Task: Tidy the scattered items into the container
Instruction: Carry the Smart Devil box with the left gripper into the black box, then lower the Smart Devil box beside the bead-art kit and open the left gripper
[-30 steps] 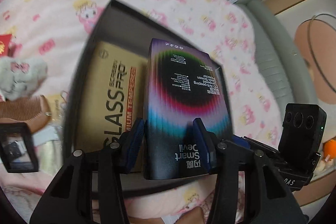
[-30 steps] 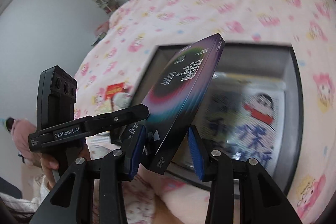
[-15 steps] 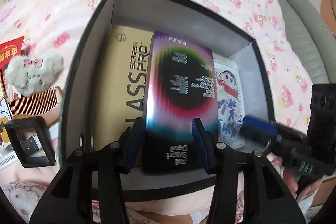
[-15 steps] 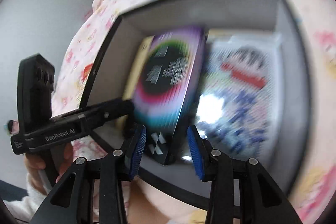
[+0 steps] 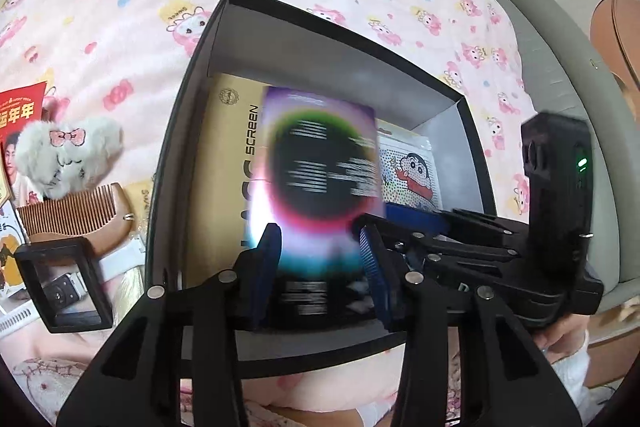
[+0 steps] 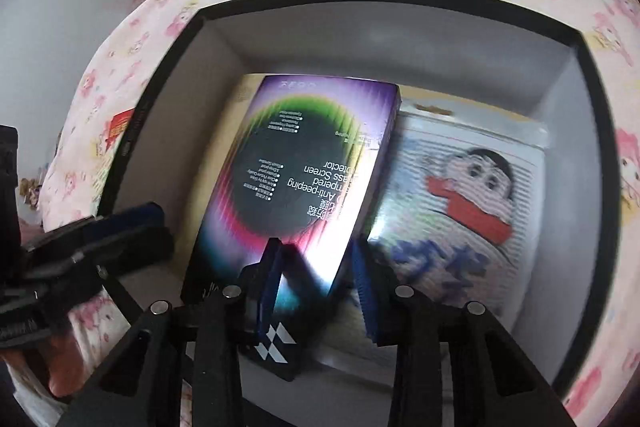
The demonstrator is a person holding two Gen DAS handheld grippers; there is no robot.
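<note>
A bed under a pink cartoon-print blanket (image 5: 132, 27) carries it all, and the black open-topped box (image 5: 182, 131) sits right on it, dead ahead of the left fingers. Out to the left of those fingers, beside the box's wall, lie a fluffy white plush with a pink bow (image 5: 68, 155), a wooden comb (image 5: 80, 215) just below it, and a small black frame (image 5: 64, 287). A red printed card (image 5: 18, 115) lies farthest left at the edge of view.
</note>
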